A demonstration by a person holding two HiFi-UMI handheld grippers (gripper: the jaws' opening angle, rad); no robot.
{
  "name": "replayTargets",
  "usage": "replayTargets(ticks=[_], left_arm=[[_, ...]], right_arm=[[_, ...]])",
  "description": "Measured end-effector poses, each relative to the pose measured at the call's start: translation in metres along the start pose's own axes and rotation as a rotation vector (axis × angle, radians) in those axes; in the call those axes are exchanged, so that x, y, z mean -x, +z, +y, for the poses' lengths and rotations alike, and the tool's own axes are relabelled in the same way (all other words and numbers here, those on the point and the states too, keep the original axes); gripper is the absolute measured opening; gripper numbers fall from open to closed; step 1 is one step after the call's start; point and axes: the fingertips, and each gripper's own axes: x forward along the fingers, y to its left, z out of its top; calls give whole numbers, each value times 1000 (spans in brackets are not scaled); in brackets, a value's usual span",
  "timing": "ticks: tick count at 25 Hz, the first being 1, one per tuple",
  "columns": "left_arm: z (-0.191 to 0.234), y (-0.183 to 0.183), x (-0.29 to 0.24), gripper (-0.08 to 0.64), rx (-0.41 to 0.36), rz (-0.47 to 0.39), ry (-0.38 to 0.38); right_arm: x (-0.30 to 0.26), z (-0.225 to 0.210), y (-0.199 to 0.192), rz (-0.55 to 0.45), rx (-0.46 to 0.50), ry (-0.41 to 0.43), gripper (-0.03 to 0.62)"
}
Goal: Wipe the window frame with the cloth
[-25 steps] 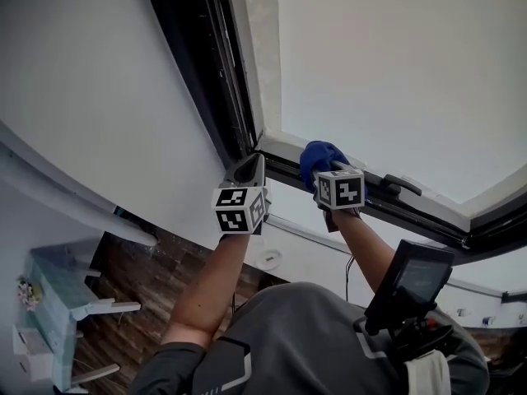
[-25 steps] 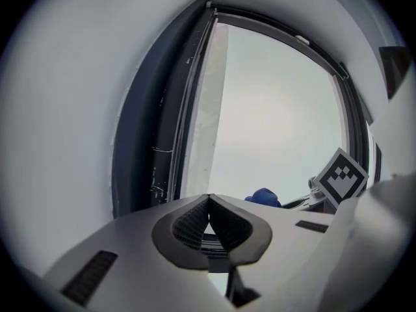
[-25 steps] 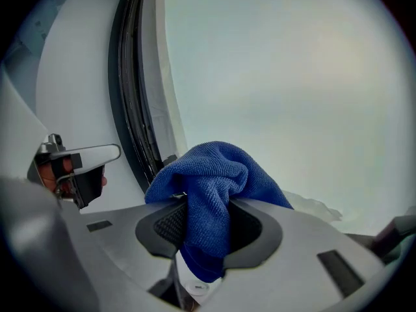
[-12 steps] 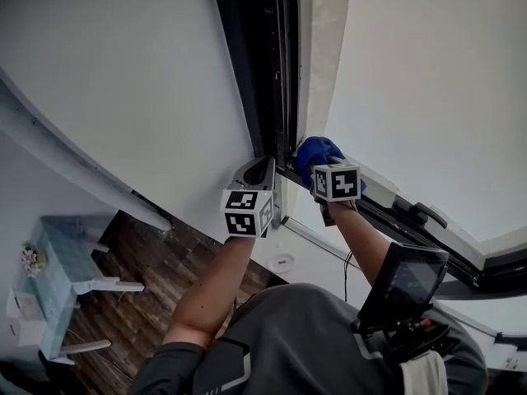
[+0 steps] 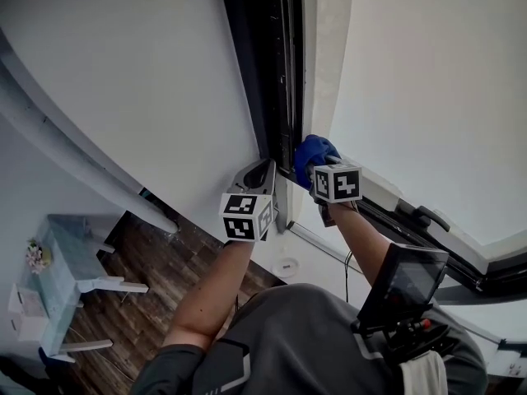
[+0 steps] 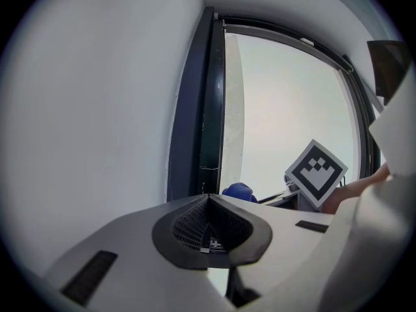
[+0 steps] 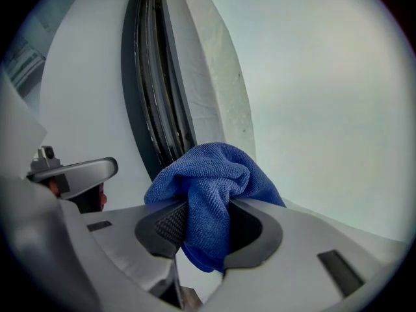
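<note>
**Room, left to right.** A plain white wall [image 5: 123,81] fills the area left of the window frame [image 5: 268,72]. Below and left of the frame lies a dark wooden floor [image 5: 165,262]. On it stands a pale surface [image 5: 70,237] with a small bunch of flowers [image 5: 34,256] at its edge. The window frame is a dark upright member with parallel channels running along it. It meets a second dark member at a lower corner. Right of the frame, a pale speckled strip [image 5: 323,56] borders the bright pane [image 5: 428,89]. A dark handle [image 5: 430,217] sits on the lower member, well right of the corner.

**Left gripper** [image 5: 268,171]. The jaws are pressed together with nothing between them. In the left gripper view, the left gripper [image 6: 208,199] shows its ribbed pads meeting in a single seam. The tip points at the wall just left of the frame's lower corner. Whether it touches cannot be told.

**Right gripper** [image 5: 319,169]. The jaws are clenched on a blue cloth [image 5: 313,151]. In the right gripper view, the right gripper [image 7: 208,213] has a fold of the cloth [image 7: 208,171] filling the gap between its pads. The cloth bulges beyond the tips and hangs a little below them. The bunched cloth sits at the frame's lower corner, in front of the foot of the channels. Contact with the frame cannot be resolved. The two grippers lie near each other, one on either side of the frame's foot.
</note>
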Motion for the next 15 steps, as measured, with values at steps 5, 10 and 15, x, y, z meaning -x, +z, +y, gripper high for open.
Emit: replayTargets(ticks=[5,10,15], left_arm=[[-20,-1,4,9,33,-9,0],[-50,-4,13,10,57,-15,-1],[-69,-11,24,10,58,-10,35]], right_arm=[[45,-2,4,-47,8,20,149],[89,-12,-6,-65,8,33,149],[126,-17,-13,-77,9,56,149]])
